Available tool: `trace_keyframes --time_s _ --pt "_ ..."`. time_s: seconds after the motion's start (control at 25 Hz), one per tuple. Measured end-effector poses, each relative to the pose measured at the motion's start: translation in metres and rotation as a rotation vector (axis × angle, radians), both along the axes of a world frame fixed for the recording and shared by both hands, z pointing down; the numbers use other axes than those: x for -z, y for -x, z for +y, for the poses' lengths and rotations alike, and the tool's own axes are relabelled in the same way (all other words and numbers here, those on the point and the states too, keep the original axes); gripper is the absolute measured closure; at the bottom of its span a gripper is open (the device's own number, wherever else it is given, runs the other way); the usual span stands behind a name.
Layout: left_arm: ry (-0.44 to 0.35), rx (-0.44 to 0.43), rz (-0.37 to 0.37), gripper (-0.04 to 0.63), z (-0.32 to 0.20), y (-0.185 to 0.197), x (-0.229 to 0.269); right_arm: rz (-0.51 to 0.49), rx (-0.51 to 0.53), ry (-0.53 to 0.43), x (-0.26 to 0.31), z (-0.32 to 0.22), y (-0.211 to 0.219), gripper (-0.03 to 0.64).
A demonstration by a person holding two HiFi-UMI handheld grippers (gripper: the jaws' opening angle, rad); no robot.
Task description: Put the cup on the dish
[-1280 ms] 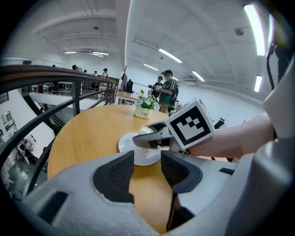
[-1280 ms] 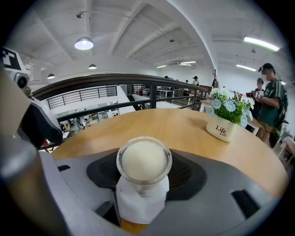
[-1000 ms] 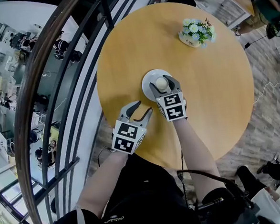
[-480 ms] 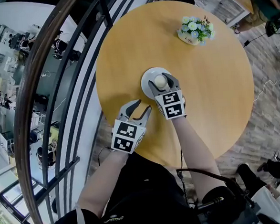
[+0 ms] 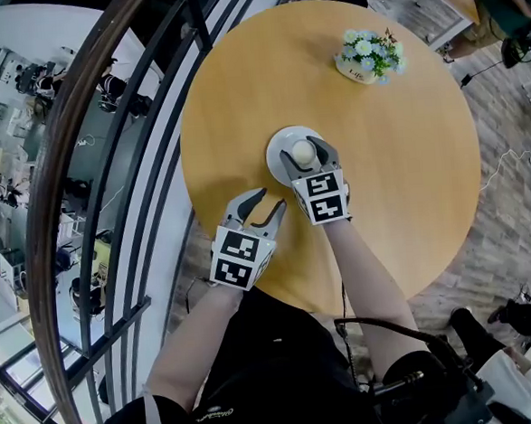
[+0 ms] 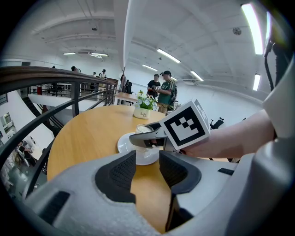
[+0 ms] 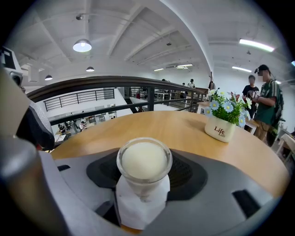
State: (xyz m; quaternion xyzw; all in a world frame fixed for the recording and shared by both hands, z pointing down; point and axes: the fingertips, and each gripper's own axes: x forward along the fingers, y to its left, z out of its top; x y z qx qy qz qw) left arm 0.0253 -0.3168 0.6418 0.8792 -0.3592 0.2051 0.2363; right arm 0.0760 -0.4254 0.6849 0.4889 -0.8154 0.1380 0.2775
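The right gripper (image 5: pixel 304 155) is clamped on the small clear glass cup filled with a cream-coloured drink (image 7: pixel 144 161), its dark pads wide apart and pressed against the glass on either side. The cup stands upright directly over the round white ceramic dish (image 5: pixel 283 140). Whether its base already rests on the dish or hangs just above it, no view settles, since a jaw covers the foot of the cup. This looks like the placing step, nearly finished. The next move probably calls for lowering any last gap straight down, letting the jaws spread, then drawing back toward the person without nudging the glass. The left gripper (image 5: pixel 272 201) is empty, its jaws a narrow gap apart, and it hovers near the dish over the near left rim of the round honey-coloured wooden worktop (image 5: pixel 397 152). There is plenty of bare wood to the right and beyond. The white pot of small daisies (image 5: pixel 368 59) sits well apart at the far side, and a dark curved railing (image 5: pixel 47 195) runs close along the left edge.
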Motion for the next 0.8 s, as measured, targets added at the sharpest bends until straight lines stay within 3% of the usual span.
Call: trace_keyframes --time_s 0.8 --pt "0.000 0.003 0.004 0.433 -0.0004 0.0005 -0.0014 -0.033 -0.009 -0.008 -0.0011 0.0009 0.0002 0.357"
